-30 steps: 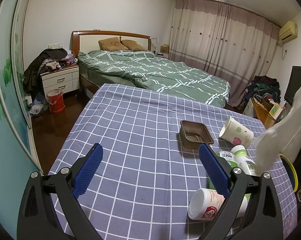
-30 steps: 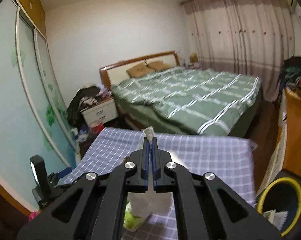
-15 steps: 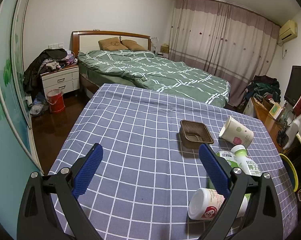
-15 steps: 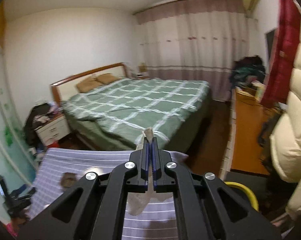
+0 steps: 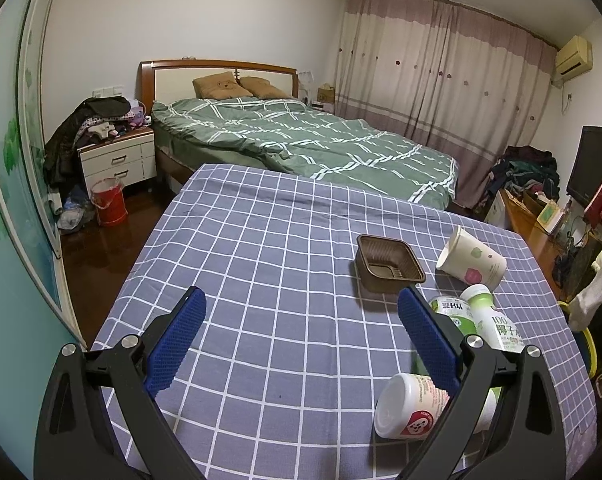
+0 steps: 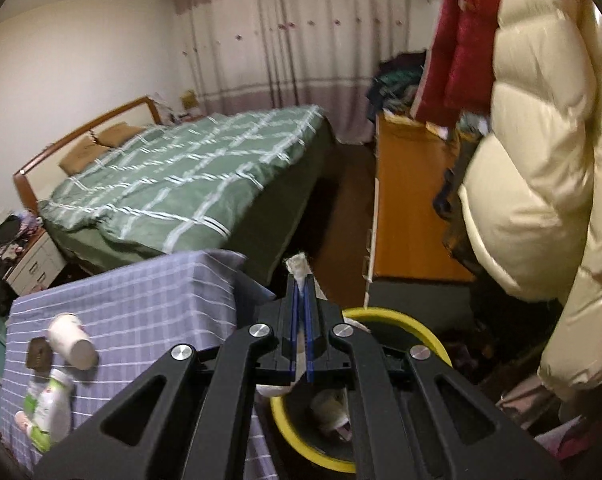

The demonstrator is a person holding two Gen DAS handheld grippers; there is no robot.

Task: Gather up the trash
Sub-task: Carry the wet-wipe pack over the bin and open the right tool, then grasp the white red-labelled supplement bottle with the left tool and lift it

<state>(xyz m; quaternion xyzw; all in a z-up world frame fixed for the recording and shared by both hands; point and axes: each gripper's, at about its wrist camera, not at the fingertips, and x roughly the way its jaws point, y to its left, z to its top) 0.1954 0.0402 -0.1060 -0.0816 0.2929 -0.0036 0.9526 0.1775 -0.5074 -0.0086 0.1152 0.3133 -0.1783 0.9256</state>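
While our right gripper (image 6: pixel 299 300) pinches the white wrapper (image 6: pixel 297 266), the yellow-rimmed bin (image 6: pixel 417 324) lies just below at five o'clock; our left gripper (image 5: pixel 301 334) gapes wide and empty.

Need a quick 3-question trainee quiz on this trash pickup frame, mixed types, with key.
1. True or false: the right gripper is shut on a white plastic bag.
2. What stands below that gripper? A) red bucket B) yellow-rimmed bin C) drawer
3. Fill in: the paper cup on the checked table lies on its ____.

Key: 1 true; 2 B; 3 side. The left gripper is open and holds nothing.
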